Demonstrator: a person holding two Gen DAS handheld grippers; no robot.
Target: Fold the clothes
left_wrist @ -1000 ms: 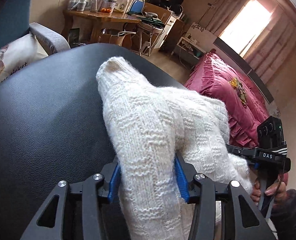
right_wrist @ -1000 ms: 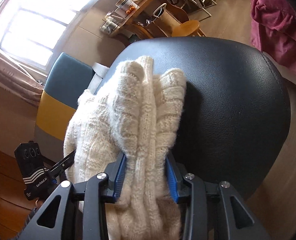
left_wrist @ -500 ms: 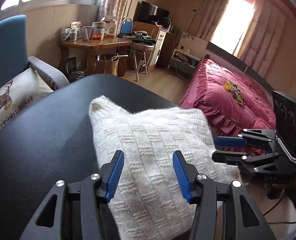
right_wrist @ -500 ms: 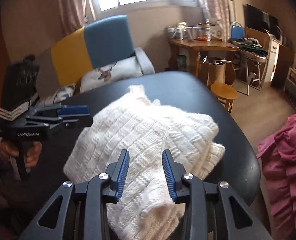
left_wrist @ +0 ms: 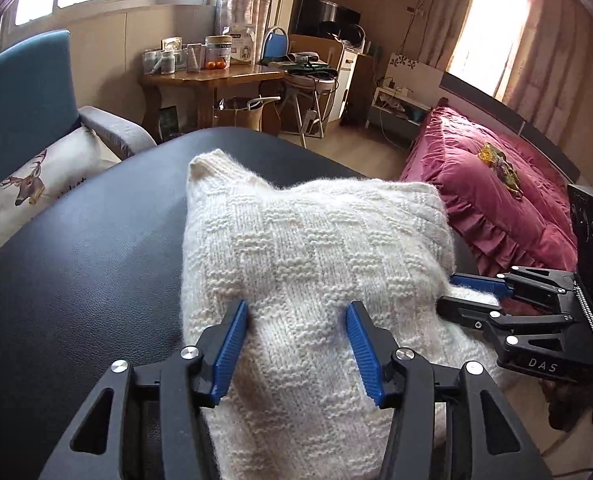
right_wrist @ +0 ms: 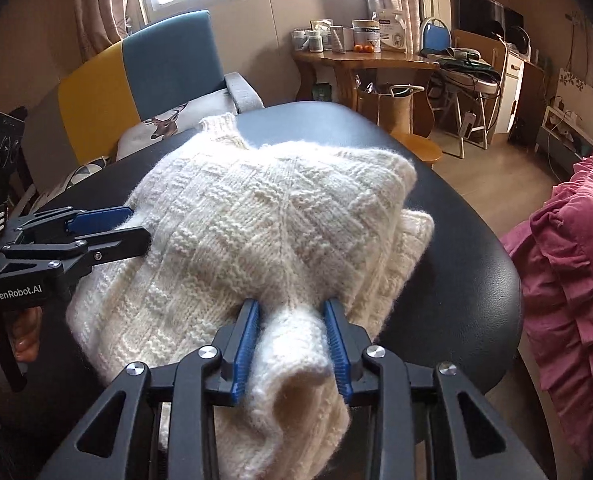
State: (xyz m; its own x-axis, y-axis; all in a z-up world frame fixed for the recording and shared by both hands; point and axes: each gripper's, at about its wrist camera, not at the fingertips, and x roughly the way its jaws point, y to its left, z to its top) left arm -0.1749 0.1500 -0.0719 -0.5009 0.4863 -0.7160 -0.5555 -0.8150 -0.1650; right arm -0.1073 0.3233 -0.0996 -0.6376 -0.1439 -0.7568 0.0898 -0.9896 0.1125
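A cream knitted sweater [left_wrist: 308,256] lies folded in a thick bundle on a round black leather table [left_wrist: 80,264]; it also shows in the right wrist view [right_wrist: 256,216]. My left gripper [left_wrist: 296,316] has its jaws apart, straddling the near edge of the sweater's top layer. My right gripper [right_wrist: 292,312] has its jaws apart around a bunched fold of the sweater at its near edge. Each gripper shows in the other's view, the right one [left_wrist: 476,292] at the sweater's right side and the left one [right_wrist: 108,224] at its left side.
A blue and yellow armchair [right_wrist: 144,68] with a deer cushion [left_wrist: 36,184] stands behind the table. A wooden desk [left_wrist: 212,80] with jars stands further back. A bed with a red cover [left_wrist: 496,200] is to the right. A wooden stool [right_wrist: 420,148] stands by the table.
One second ago both grippers were shut on the lifted, bunched sweater. They laid it down on the table, opened, and now straddle its near edge.
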